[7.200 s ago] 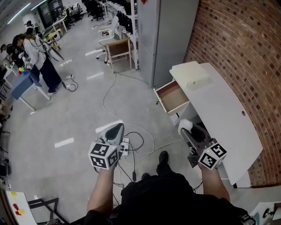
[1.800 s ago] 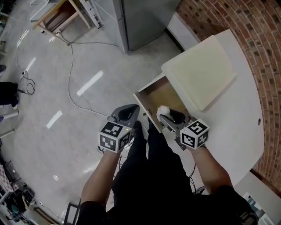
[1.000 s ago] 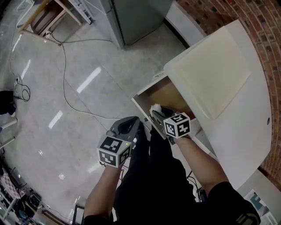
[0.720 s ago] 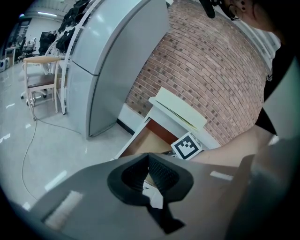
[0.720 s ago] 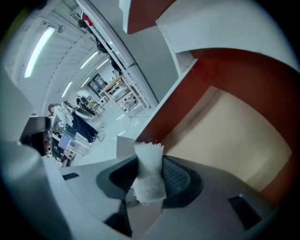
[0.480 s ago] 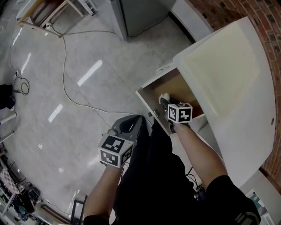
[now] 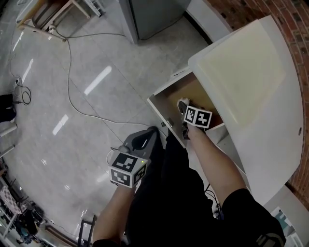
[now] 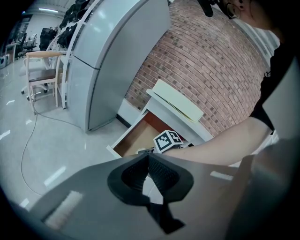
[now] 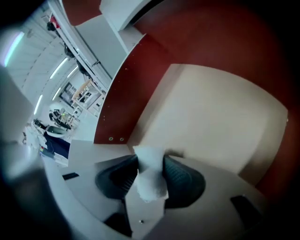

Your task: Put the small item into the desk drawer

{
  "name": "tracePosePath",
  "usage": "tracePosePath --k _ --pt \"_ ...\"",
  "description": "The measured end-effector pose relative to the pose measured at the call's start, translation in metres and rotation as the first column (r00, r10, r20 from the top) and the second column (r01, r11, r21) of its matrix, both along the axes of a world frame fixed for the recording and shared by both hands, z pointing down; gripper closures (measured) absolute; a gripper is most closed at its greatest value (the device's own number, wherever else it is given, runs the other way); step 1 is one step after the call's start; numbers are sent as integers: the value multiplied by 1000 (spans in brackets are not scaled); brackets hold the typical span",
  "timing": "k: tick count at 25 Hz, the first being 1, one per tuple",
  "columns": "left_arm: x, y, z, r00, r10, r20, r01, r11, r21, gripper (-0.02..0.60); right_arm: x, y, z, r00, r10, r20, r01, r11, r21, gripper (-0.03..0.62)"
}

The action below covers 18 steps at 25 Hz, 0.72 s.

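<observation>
Between the pads of the right claw (image 9: 151, 160) sits the item (image 9: 149, 180), a small white wad with a soft, fuzzy surface like cotton or foam. It is a little taller than wide. The pads press on its middle from both sides, and its ends bulge out past them, one toward the camera and one toward the drawer (image 7: 159, 112). Its edges are slightly blurred.

The drawer is pulled out, and the claw with the item is down inside it. In the right gripper view the drawer's pale tan floor fills the space behind the wad, with red-brown walls around it. Whether the item touches that floor cannot be told.

Above the drawer runs the white bench (image 7: 270, 130), with a cream slab (image 7: 241, 67) lying on it. A brick wall (image 7: 289, 19) stands behind the bench.

Outside the drawer, off its front panel, the left claw (image 8: 148, 154) hangs over the grey floor (image 7: 58, 159) beside the person's dark trousers. Its pads meet at the tips with nothing between them. Beyond the drawer a cable (image 7: 71, 72) trails across the floor toward a grey cabinet (image 7: 154, 14).
</observation>
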<state>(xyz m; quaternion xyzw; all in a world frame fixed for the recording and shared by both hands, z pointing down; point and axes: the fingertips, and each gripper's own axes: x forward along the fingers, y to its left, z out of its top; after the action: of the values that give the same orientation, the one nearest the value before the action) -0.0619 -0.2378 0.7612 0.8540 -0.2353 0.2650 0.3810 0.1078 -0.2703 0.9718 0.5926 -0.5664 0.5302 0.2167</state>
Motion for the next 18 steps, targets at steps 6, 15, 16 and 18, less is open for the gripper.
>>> tracePosePath --k 6,15,16,18 --pt "10 3 -16 1000 -4 -24 4 1000 -3 569 1 15 -23 992 75 101 -75 997 -4 388" --pt "19 -5 -97 997 -10 -80 15 998 68 569 -41 70 -133 976 -185 116 180 982 55 388" --pt "20 -9 -105 996 -12 -87 19 996 85 569 -41 70 -140 976 -185 116 179 982 64 388" --pt "19 -15 -120 995 -9 -95 20 993 117 569 -35 68 -154 981 -155 115 147 986 82 388"
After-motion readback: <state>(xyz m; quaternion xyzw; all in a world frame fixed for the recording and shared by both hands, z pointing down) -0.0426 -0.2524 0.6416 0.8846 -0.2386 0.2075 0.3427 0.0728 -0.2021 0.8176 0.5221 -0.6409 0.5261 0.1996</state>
